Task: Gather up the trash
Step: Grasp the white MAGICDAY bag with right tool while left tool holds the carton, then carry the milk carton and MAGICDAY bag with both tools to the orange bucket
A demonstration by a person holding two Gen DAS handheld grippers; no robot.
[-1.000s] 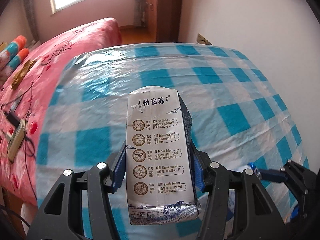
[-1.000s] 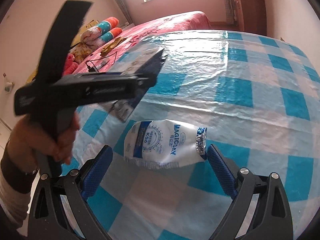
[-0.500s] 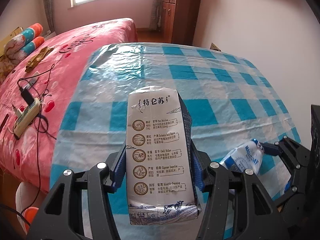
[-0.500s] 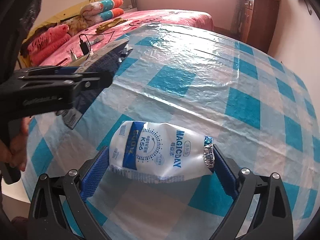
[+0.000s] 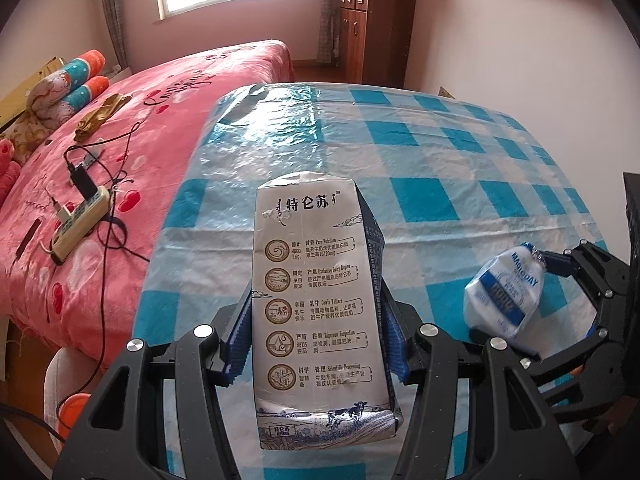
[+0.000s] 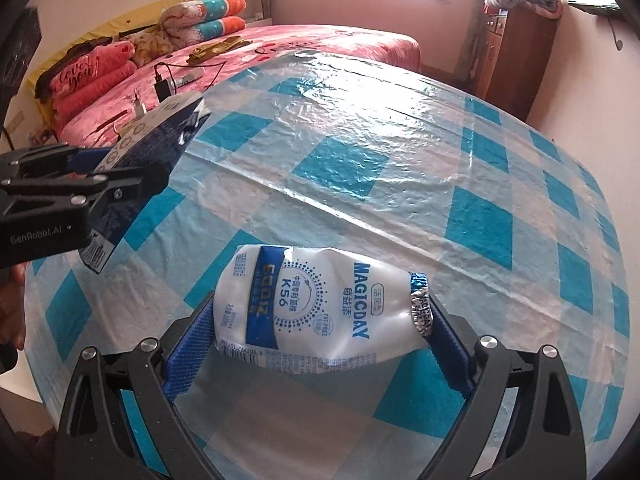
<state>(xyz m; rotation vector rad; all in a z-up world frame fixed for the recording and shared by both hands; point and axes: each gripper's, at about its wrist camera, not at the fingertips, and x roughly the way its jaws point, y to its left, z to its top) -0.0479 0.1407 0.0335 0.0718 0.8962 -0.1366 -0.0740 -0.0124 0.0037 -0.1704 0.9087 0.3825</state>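
My left gripper (image 5: 314, 332) is shut on a white milk carton (image 5: 316, 300) with Chinese print, held upright above the table's near edge. The carton also shows at the left of the right wrist view (image 6: 152, 160). My right gripper (image 6: 320, 328) is shut on a squashed white and blue yoghurt bottle (image 6: 320, 312), gripped by its base and foil-topped neck, lifted off the blue checked tablecloth (image 6: 360, 160). The bottle also shows at the right of the left wrist view (image 5: 506, 292), inside the right gripper there.
A pink bed (image 5: 140, 120) runs along the table's left side, with a power strip (image 5: 80, 220), cables and rolled quilts (image 6: 208, 16) on it. A brown cabinet (image 5: 372, 28) stands at the far wall. A white wall borders the table on the right.
My right gripper closed on the yoghurt bottle and lifted it off the cloth. Both grippers pulled back and up from the table; the left one kept hold of the carton.
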